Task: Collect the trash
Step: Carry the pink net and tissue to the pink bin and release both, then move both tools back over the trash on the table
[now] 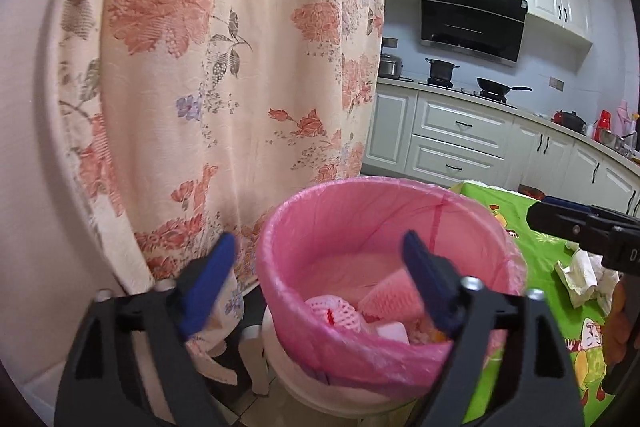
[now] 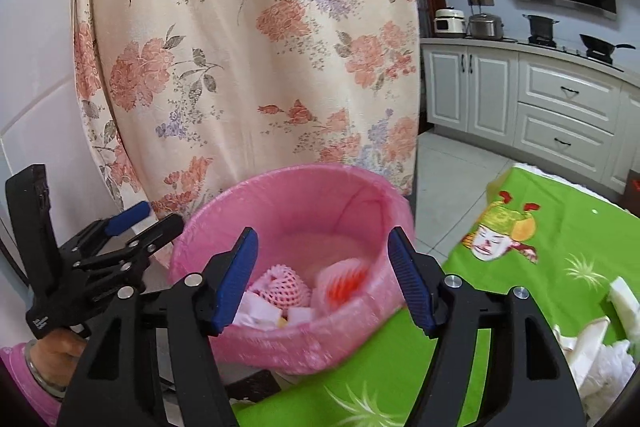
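A bin with a pink liner [image 1: 384, 227] stands beside the table, and it also shows in the right wrist view [image 2: 296, 195]. It holds pink foam fruit nets [image 2: 286, 287] and white scraps [image 1: 394, 331]. My left gripper [image 1: 320, 279] is open and empty over the bin's near rim. My right gripper [image 2: 322, 279] is open and empty above the bin. Crumpled white tissues [image 1: 580, 275] lie on the green tablecloth [image 1: 520, 223]; they also show at the right edge of the right wrist view [image 2: 600, 355].
A floral curtain [image 1: 224, 67] hangs close behind the bin. White kitchen cabinets [image 2: 560, 99] with pots and a wok [image 1: 496, 87] line the far wall. A white stool [image 1: 256, 355] stands under the bin's left side.
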A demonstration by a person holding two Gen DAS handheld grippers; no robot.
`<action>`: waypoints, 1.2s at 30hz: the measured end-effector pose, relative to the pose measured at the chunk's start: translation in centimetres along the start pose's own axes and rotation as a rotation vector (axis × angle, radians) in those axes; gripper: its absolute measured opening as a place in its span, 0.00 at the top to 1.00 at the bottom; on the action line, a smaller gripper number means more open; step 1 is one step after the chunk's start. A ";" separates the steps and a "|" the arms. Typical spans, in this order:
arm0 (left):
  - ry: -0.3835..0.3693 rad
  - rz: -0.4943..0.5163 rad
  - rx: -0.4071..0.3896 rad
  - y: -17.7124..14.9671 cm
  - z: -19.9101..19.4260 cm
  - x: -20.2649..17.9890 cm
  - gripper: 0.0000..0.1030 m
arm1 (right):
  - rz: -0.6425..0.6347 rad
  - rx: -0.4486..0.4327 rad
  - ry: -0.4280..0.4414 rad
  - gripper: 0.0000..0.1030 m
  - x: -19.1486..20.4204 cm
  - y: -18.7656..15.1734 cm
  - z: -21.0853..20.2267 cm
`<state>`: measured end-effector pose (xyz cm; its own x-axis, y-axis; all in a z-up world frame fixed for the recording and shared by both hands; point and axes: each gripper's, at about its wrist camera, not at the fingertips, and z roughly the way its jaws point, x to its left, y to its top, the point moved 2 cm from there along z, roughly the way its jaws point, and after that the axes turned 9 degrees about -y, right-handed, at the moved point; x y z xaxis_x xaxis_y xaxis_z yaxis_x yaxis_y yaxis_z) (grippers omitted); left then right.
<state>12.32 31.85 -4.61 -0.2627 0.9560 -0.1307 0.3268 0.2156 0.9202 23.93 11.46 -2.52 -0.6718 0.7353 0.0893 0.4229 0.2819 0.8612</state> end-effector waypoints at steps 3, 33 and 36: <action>0.007 -0.003 -0.017 -0.5 -1.1 -1.2 0.05 | -0.008 -0.017 -0.040 0.28 -0.4 -0.8 -1.1; -0.303 0.163 0.115 -8.2 -2.6 -23.6 0.05 | 0.114 -0.011 -0.426 0.19 -15.9 -13.5 -14.9; -0.333 0.190 0.130 -8.6 -2.0 -25.5 0.05 | 0.166 -0.010 -0.469 0.19 -18.2 -14.2 -15.9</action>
<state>14.41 5.25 -8.45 0.1148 0.9889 -0.0947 0.4593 0.0317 0.8877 20.48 -15.72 -8.41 -0.2486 0.9686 -0.0071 0.4935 0.1329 0.8595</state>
